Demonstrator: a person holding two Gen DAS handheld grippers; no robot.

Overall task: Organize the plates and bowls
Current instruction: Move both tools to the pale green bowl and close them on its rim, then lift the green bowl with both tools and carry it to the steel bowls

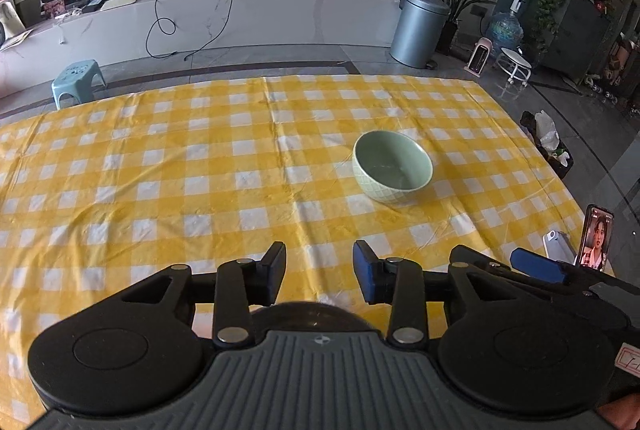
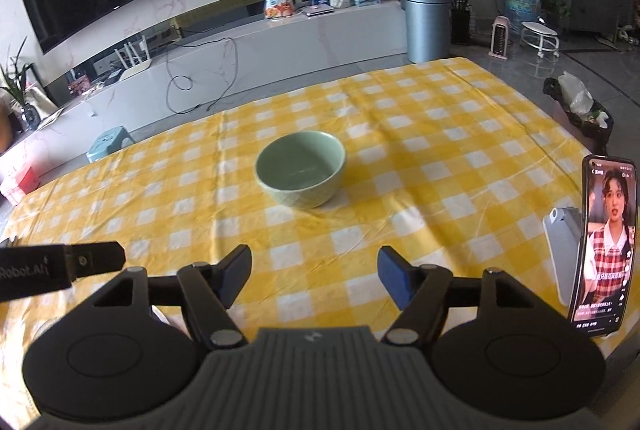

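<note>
A pale green bowl [image 1: 394, 168] stands upright and empty on the yellow checked tablecloth [image 1: 160, 170], ahead and to the right of my left gripper [image 1: 319, 270]. That gripper is open, with only cloth between its blue pads. In the right wrist view the same bowl [image 2: 300, 170] sits straight ahead of my right gripper [image 2: 314, 270]. This gripper is open wider and holds nothing. Both grippers hang well short of the bowl, over the near part of the table. No plate can be made out in either view.
A phone [image 2: 604, 250] with a lit screen leans on a stand [image 2: 560, 254] at the table's right edge. The left gripper's body [image 2: 80, 264] shows at the left of the right wrist view. Beyond the far edge are a blue stool [image 1: 78, 80] and a grey bin [image 1: 418, 28].
</note>
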